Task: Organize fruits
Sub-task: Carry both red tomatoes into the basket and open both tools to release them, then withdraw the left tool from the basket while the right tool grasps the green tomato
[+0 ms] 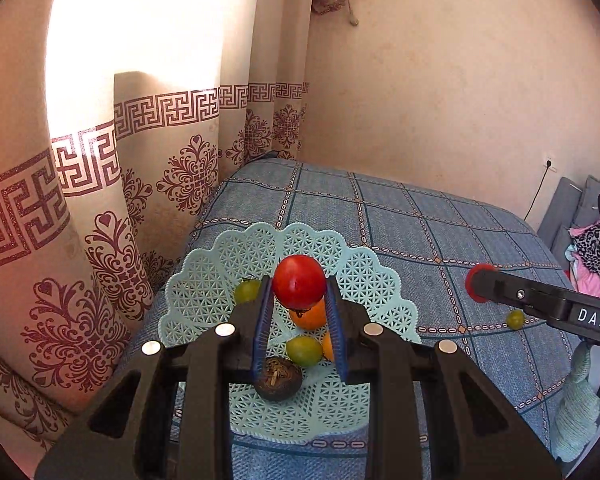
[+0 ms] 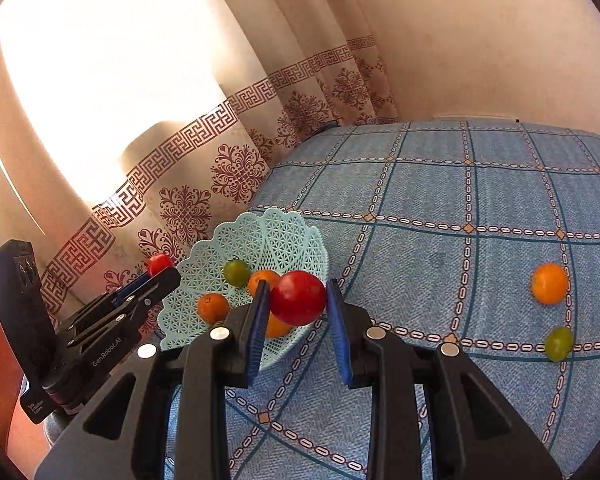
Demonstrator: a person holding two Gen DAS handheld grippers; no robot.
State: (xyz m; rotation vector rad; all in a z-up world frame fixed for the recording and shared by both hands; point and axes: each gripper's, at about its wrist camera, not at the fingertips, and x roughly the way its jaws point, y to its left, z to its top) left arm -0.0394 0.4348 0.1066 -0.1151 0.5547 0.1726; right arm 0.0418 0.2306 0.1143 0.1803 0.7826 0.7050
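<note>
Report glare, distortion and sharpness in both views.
Left wrist view: backlight blows the patterned cream curtain out to white, and the lines of the blue checked cloth bow from the fisheye. Right wrist view: same curtain glare, dark vignetted corners, and the glossy red round fruit is sharp.

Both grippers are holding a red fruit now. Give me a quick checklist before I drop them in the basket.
1. Left gripper clamped on first red fruit: ok.
2. First red fruit above the basket: ok.
3. Right gripper holding second red fruit off the cloth: ok.
4. Second red fruit above the basket: not ok, the left wrist view shows it beside the basket, over cloth.
5. Bare mesh for landing: ok, near the far rim.
6. Cloth cleared: not ok, orange and green fruit remain.
</note>
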